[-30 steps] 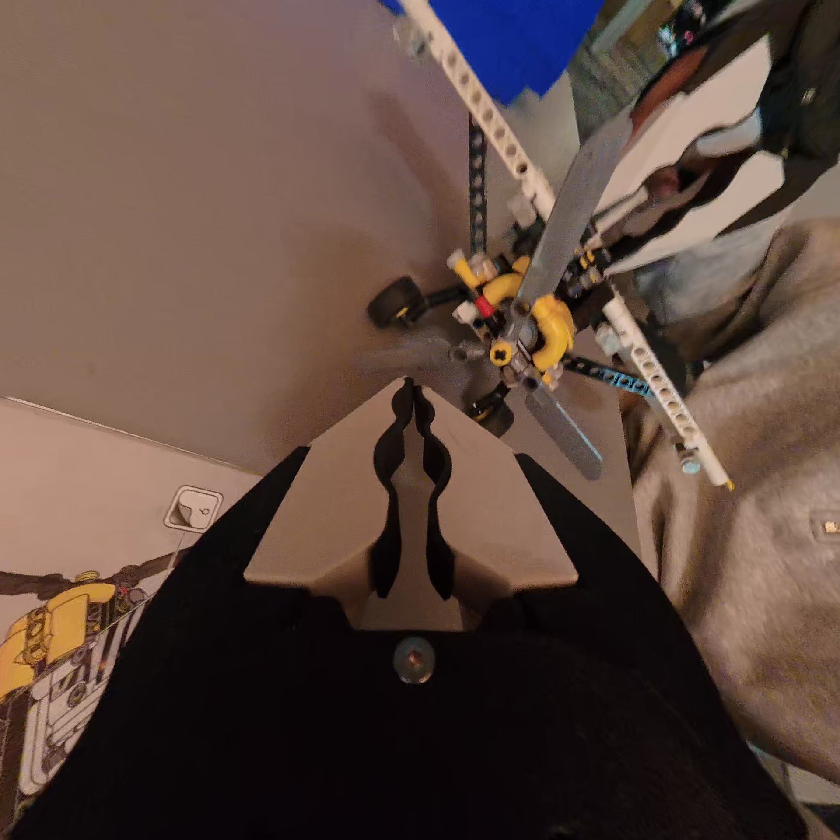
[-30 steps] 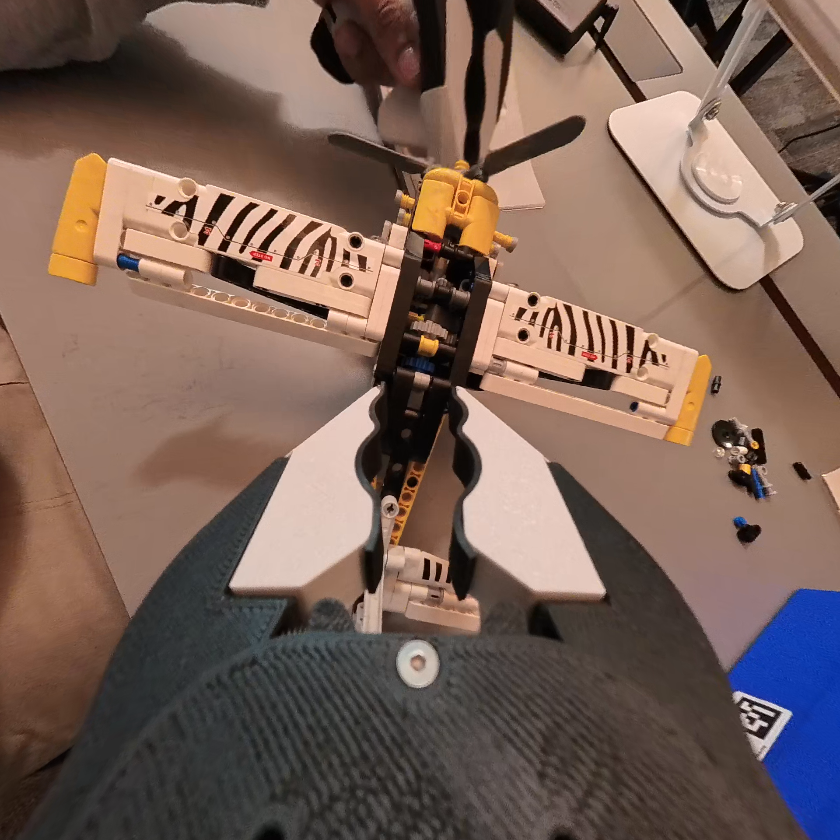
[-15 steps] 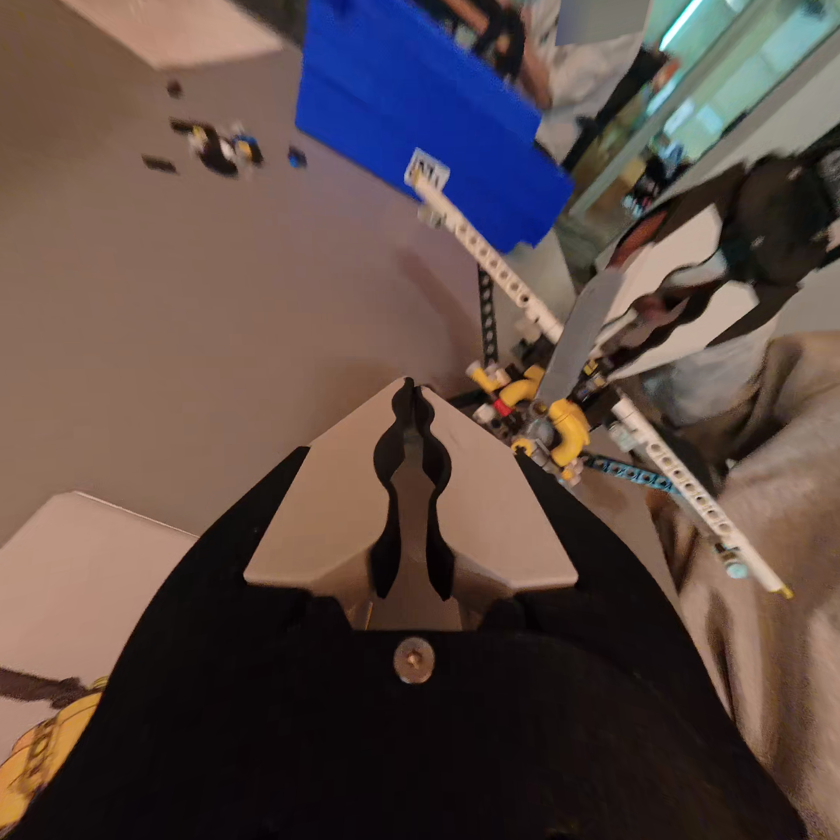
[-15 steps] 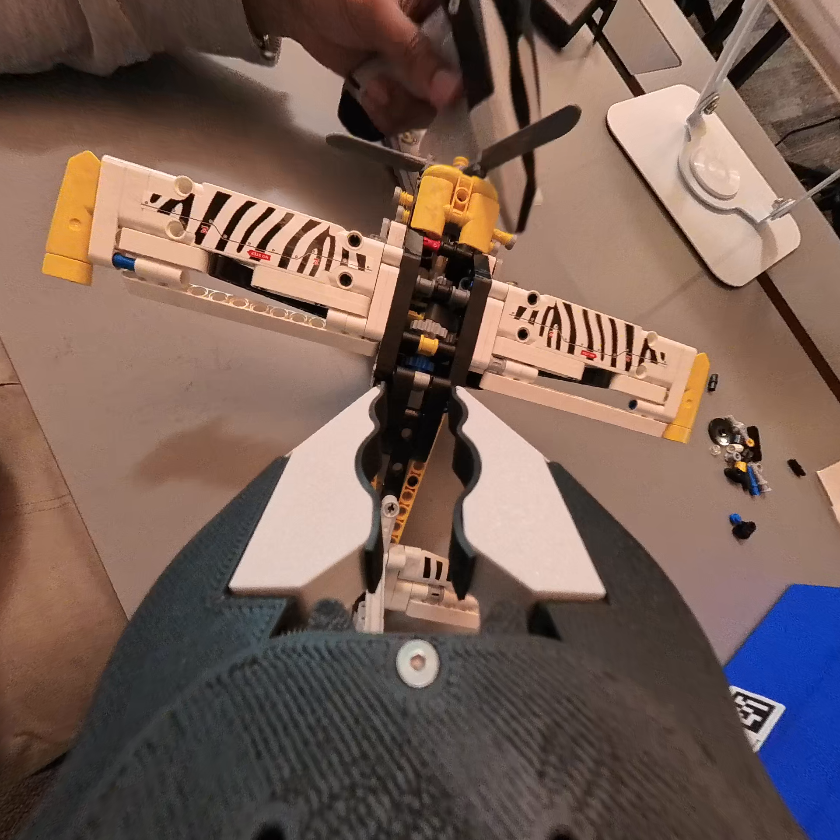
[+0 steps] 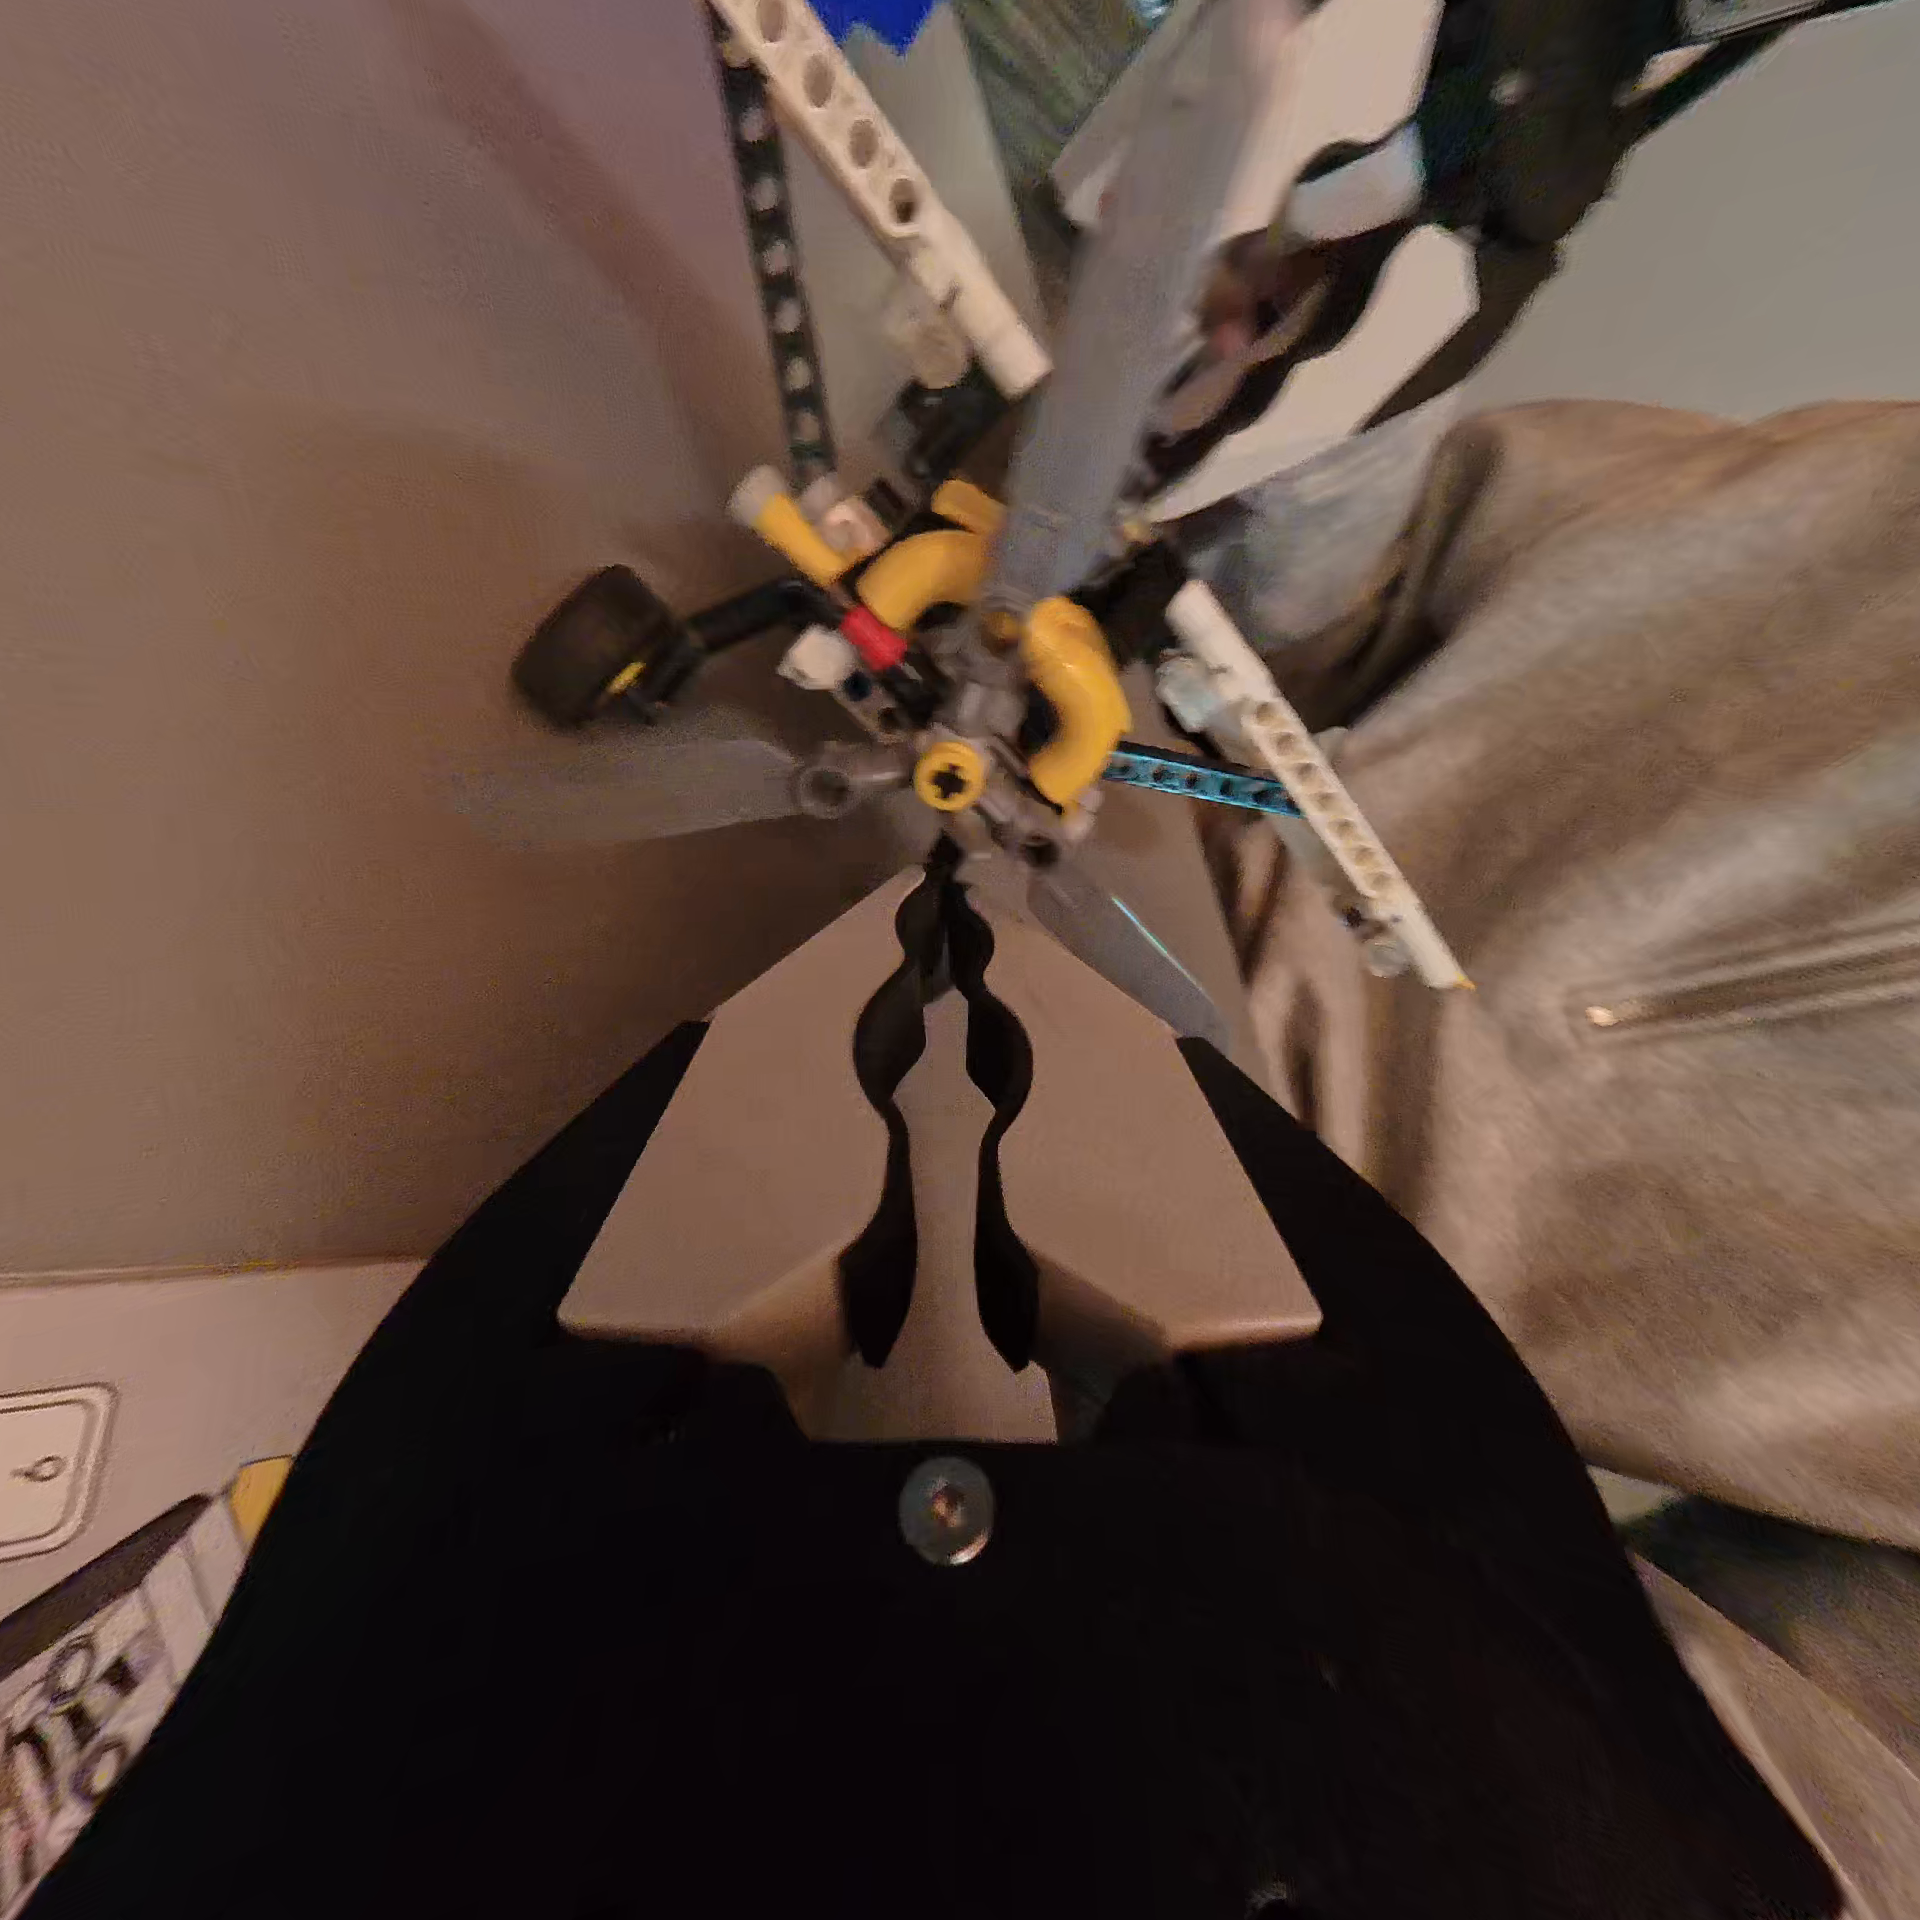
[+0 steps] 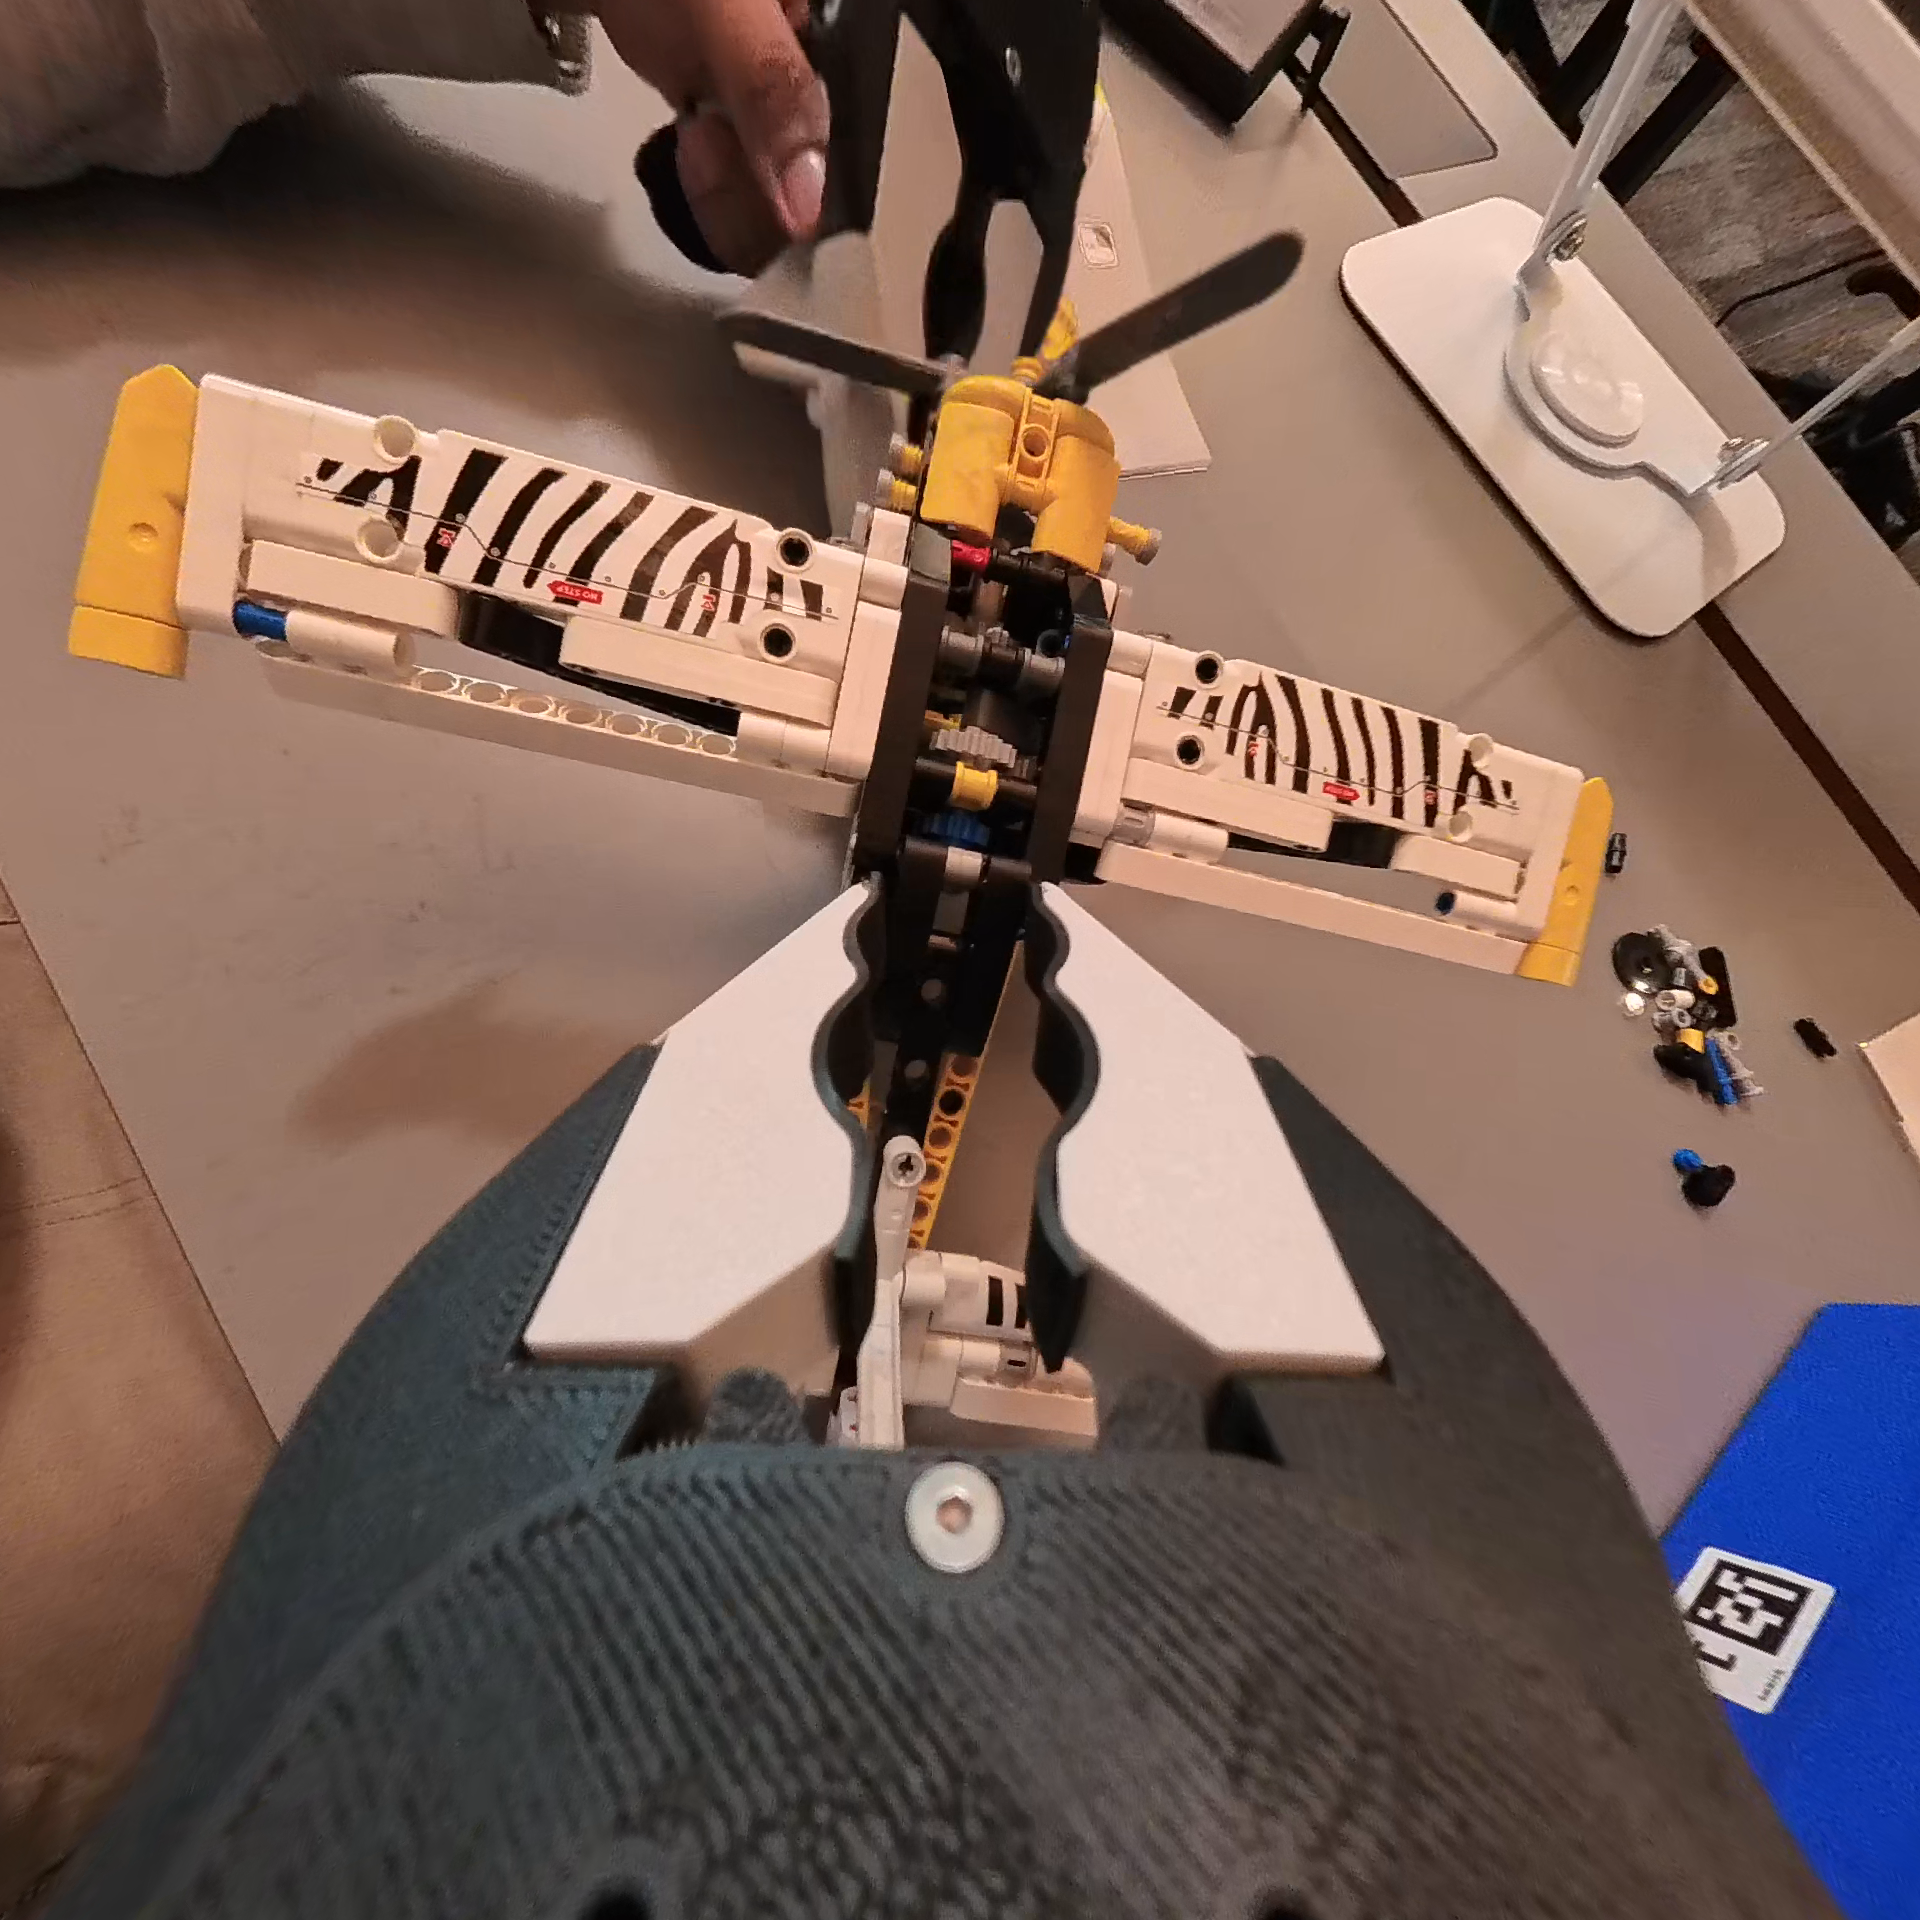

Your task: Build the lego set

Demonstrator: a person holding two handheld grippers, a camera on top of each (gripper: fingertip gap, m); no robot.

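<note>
Right wrist view: right gripper [image 6: 954, 935] is clamped on the black rear fuselage of the white, zebra-striped lego plane with yellow wingtips [image 6: 623, 582], held above the grey table [image 6: 364, 935]. Left gripper [image 5: 943, 894] has its fingers pressed together, nothing visibly between them, tips just beside the plane's yellow nose [image 5: 1070, 686] and grey propeller [image 5: 1081, 447]. Small loose lego parts [image 6: 1688, 1008] lie on the table beyond the right wingtip. Blue mat [image 6: 1849, 1475] sits near the table corner.

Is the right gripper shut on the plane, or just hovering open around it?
Shut on it. The right gripper's jaws press both sides of the lego plane's black rear fuselage, holding it above the table.
</note>
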